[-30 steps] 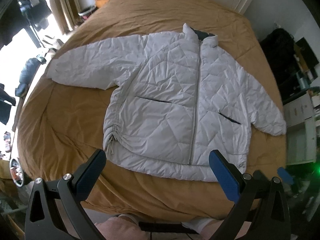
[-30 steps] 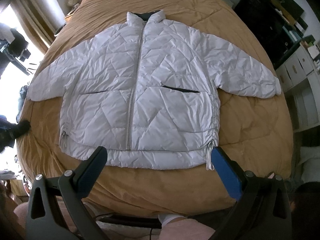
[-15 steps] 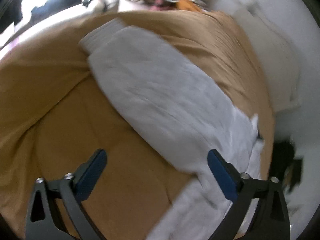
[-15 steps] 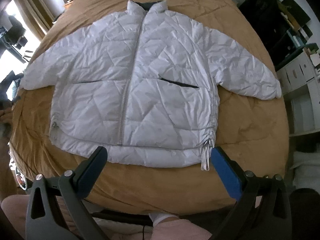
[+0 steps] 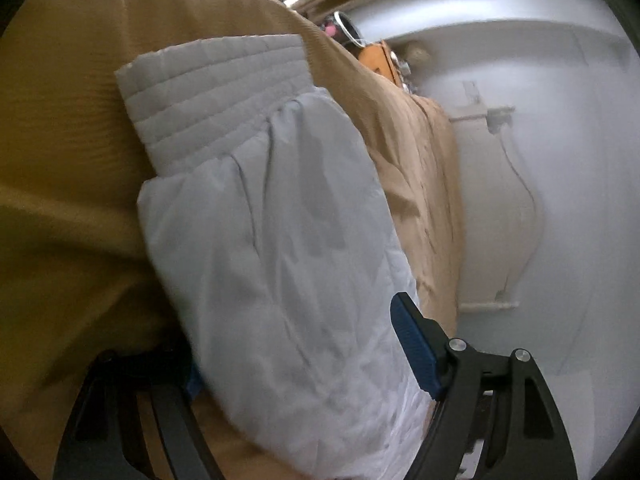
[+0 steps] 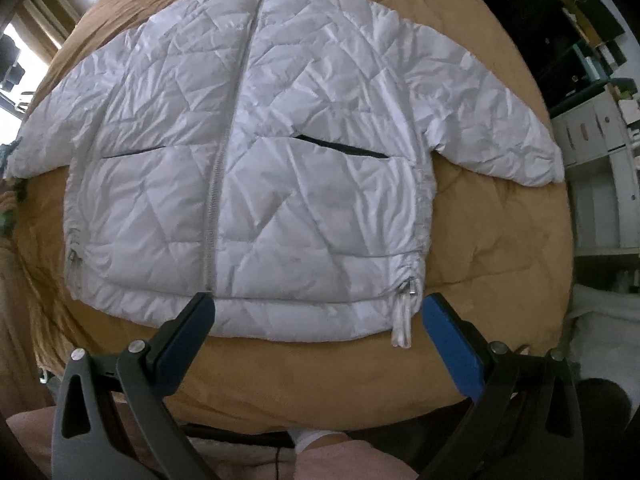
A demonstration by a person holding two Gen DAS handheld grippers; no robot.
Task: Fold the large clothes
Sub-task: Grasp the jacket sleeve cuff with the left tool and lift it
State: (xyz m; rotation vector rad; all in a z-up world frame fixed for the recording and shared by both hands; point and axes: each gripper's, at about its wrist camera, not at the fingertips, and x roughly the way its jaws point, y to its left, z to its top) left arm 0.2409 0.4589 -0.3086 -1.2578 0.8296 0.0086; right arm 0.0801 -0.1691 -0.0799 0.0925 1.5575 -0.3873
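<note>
A white jacket (image 6: 256, 152) is laid flat, front up and zipped, on the bed (image 6: 500, 240), with both sleeves spread outward. The left tongs (image 5: 304, 364) are set around one sleeve (image 5: 264, 232) short of its cuff (image 5: 212, 96); their jaws have just been closing with the sleeve between them, but one pad is hidden behind the fabric, so it cannot be told whether the sleeve is already pinched. The right tongs (image 6: 316, 328) are held wide open above the hem (image 6: 280, 312), with nothing gripped. Several slips can be expected from here: only the slick top layer of the puffy sleeve may be caught, so that it would slide out on lifting; the brown cover may be pinched together with the sleeve and dragged along; and, since the body is not pinned by the right tongs, the whole jacket may be pulled askew when the sleeve is carried across. Compared with a second earlier, the left view has been changed from an overview of the whole jacket to a close, low look along the sleeve, while the right view is filled somewhat more by the jacket, the hem lying closer to its jaws.
</note>
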